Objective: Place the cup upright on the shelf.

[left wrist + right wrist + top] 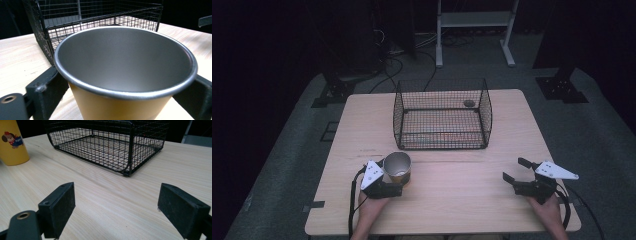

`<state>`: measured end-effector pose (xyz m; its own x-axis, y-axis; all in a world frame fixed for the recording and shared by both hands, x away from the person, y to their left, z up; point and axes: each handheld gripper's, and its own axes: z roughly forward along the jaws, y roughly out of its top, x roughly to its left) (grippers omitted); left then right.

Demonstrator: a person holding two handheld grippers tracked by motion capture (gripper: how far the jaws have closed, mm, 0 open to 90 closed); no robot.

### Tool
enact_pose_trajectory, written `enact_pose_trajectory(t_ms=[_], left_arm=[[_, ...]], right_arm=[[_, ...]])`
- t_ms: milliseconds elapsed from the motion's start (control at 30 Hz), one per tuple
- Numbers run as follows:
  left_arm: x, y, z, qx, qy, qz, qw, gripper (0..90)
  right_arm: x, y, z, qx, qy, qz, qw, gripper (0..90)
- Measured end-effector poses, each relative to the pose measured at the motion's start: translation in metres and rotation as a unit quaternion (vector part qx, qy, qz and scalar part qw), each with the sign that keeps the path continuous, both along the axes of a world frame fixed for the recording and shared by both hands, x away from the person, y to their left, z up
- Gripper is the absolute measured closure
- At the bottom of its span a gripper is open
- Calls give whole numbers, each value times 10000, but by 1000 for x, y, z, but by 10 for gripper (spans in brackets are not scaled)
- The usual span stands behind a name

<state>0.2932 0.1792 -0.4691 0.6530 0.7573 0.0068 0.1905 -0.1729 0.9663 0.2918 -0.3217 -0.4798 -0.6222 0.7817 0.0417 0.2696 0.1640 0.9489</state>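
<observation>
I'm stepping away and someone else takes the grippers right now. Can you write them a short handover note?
Left gripper: jaws on either side of the yellow cup and touching its walls, so it looks gripped; the cup stands upright on the table.
Right gripper: open, holding nothing, low over the table near its right edge.
Wire basket: mid-table beyond the cup, nothing visible inside.
Done: cup grasped.
Left, as it looks: lift the cup and set it in the basket.
</observation>
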Motion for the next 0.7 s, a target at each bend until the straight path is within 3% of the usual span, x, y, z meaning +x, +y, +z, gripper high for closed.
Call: enact_pose_trajectory(t_ms=[67, 367, 700], left_arm=[[0, 0, 1, -13, -47, -38, 10000, 128], [1, 1, 6, -78, 61, -41, 9999, 138], [1, -6, 23, -191, -77, -225, 9995, 139]], right_arm=[[0, 0, 0, -2, -1, 1, 10000, 134], [0, 0, 0, 1, 0, -1, 10000, 134], [0, 0, 0, 14, 6, -3, 10000, 134]])
